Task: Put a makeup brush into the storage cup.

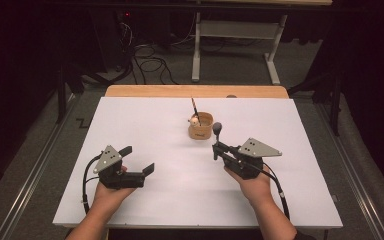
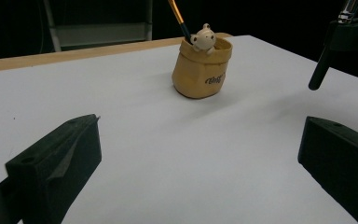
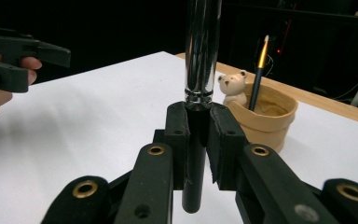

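One upright brush (image 3: 200, 56), head up.

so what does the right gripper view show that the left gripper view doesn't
Right gripper view: its own jaws clamp the black handle of a makeup brush, just under the shiny metal ferrule, the brush standing upright. The pencil's pale tip is in frame, and the left tool sits far left in a hand.

Left gripper view: its own two black jaws stand wide apart with bare white table between them, and lettering shows on the pot's front.

Both: the tan pot with a small bear figure at its rim and a pencil leaning inside.
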A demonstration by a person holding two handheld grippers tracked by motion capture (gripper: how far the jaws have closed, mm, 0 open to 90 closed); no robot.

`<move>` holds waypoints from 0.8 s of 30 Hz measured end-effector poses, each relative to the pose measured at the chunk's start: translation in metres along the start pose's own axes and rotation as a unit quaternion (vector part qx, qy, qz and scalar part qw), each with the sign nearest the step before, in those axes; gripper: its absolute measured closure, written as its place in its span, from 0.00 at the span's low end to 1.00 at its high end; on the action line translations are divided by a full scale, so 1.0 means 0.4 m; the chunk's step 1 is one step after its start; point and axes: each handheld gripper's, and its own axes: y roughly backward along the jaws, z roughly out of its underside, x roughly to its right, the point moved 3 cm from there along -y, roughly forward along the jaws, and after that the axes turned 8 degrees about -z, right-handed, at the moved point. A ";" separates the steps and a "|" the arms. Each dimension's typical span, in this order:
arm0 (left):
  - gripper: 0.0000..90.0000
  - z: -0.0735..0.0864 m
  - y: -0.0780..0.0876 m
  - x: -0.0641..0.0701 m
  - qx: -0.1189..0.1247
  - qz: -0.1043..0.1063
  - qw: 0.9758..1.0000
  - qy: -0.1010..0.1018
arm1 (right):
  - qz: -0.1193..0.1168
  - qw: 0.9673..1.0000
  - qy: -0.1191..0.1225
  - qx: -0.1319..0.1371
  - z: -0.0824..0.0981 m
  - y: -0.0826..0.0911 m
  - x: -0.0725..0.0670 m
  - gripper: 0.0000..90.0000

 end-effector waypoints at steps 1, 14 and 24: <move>0.00 0.000 0.001 0.000 0.001 0.000 1.000 -0.002 | -0.001 1.000 0.000 0.002 0.000 0.002 0.003 0.90; 0.00 -0.001 0.002 0.000 0.001 0.004 1.000 -0.001 | 0.019 1.000 -0.006 0.009 0.001 0.022 0.029 0.90; 0.00 0.001 0.000 0.001 0.002 0.005 1.000 0.000 | 0.016 0.999 -0.025 0.025 -0.008 0.023 0.042 0.90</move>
